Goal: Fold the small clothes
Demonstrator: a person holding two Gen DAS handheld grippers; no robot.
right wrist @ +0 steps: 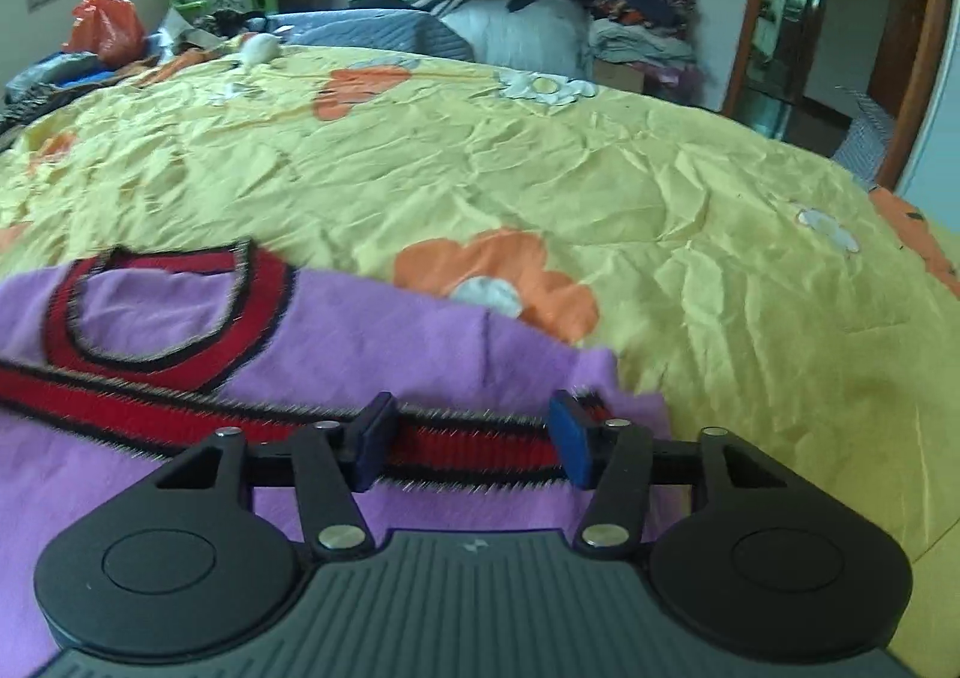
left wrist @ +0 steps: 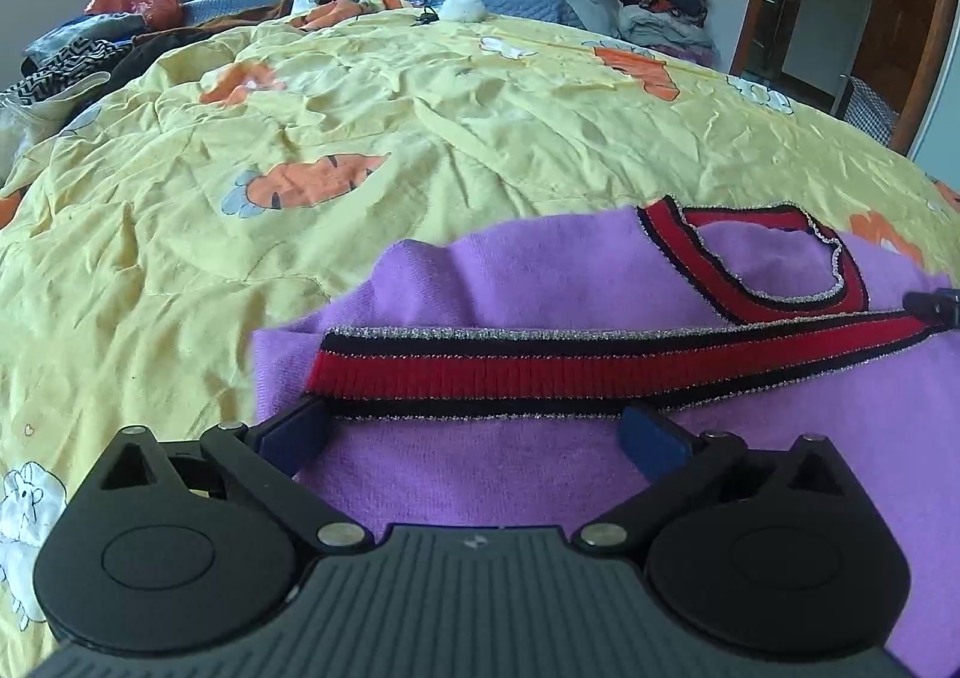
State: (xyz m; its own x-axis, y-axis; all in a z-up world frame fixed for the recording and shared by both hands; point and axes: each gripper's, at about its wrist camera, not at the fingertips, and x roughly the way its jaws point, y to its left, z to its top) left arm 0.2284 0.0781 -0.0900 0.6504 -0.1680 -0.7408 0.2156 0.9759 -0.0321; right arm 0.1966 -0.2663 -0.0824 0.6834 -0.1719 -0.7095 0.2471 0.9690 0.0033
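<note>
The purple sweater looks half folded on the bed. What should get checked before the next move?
1. Purple sweater lies on the yellow quilt: ok.
2. Red striped hem is folded up toward the neckline: ok.
3. Left gripper fingers are open, spread along the hem's left end: ok.
4. Right gripper fingers are open around the hem's right end: ok.
5. Either gripper actually pinching fabric: not ok, both are open.
6. Hem lies straight and even: cannot tell, the right wrist view is blurred.
</note>
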